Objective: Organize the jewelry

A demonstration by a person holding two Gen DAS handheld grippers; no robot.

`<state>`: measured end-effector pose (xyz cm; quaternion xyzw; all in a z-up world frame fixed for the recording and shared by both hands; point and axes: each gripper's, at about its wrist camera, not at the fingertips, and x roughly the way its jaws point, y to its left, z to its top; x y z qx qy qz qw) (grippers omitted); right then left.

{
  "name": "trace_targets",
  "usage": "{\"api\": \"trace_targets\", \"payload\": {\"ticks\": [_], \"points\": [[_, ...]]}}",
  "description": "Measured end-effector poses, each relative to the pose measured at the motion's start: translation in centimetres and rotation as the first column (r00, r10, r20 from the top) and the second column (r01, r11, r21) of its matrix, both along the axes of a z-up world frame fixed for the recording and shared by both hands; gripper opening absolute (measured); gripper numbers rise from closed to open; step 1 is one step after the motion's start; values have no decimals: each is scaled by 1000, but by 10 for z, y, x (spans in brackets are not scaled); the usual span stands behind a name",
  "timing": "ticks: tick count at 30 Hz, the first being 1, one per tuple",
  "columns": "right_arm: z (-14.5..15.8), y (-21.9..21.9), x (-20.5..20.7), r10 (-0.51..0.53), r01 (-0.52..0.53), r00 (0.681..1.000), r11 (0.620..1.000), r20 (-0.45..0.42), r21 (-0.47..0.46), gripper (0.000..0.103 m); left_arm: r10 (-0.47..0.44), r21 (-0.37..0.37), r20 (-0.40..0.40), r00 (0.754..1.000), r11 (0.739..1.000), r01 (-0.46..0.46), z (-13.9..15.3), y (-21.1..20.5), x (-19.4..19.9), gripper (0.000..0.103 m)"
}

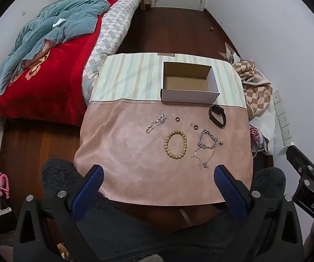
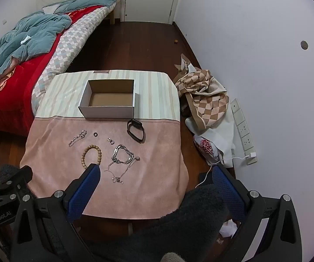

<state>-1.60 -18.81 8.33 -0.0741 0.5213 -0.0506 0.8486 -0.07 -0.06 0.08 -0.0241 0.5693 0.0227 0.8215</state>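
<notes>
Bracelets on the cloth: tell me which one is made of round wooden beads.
The tan beaded bracelet lying in an open ring, between the thin silver chain and the chunky silver link bracelet; those are metal.

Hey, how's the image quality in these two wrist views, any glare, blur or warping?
Left wrist view: strong fisheye bending, dark corners, soft even light, wooden bead bracelet sharp. Right wrist view: same warping, no glare, cardboard box crisp, thin chain too fine to resolve.

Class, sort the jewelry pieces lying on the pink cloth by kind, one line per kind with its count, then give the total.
Bracelets and bands: 4 (thin silver chain, wooden bead bracelet, chunky silver chain, black band)
Rings: 2 (dark ring, ring with clasp)
Necklaces: 1 (fine chain)
Total: 7
</notes>
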Motion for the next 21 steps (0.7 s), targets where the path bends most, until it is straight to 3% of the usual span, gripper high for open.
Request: {"api": "trace_targets", "payload": {"ticks": [21], "points": [[3,-3,-2,3,-3,1000,1000,1,14,103,-1,12,9,1000,1000,1,8,-4,4,103]]}}
